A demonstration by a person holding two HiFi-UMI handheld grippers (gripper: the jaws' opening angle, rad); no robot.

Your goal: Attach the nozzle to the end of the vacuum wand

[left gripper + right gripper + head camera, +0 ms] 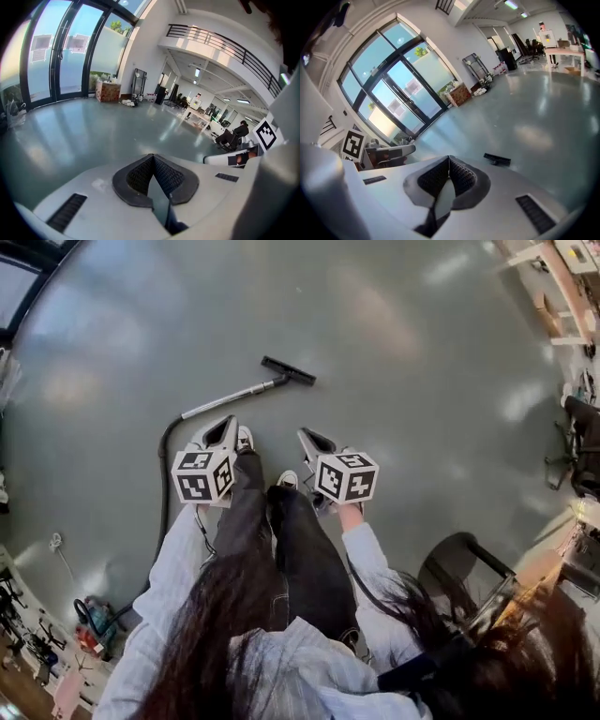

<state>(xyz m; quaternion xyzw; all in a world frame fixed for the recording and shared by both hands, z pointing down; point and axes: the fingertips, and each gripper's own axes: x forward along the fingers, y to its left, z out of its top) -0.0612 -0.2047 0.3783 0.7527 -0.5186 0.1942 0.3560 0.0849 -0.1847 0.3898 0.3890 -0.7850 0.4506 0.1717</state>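
Note:
On the grey floor ahead of my feet lies the silver vacuum wand (230, 398), with the flat black nozzle (288, 370) at its far end. A dark hose (166, 474) curves back from the wand's near end. In the right gripper view the nozzle (497, 160) shows just past the jaws. My left gripper (228, 423) is held up in front of me, shut and empty. My right gripper (304, 436) is level with it, also shut on nothing. The left gripper (152, 158) points out over open floor, and the right gripper (449, 159) has its pads pressed together.
My shoes (245, 438) stand between the grippers and the wand. A vacuum body with red parts (91, 623) sits at the lower left. Desks and chairs (577, 442) line the right side. Glass doors (401, 101) and cardboard boxes (108, 90) stand far off.

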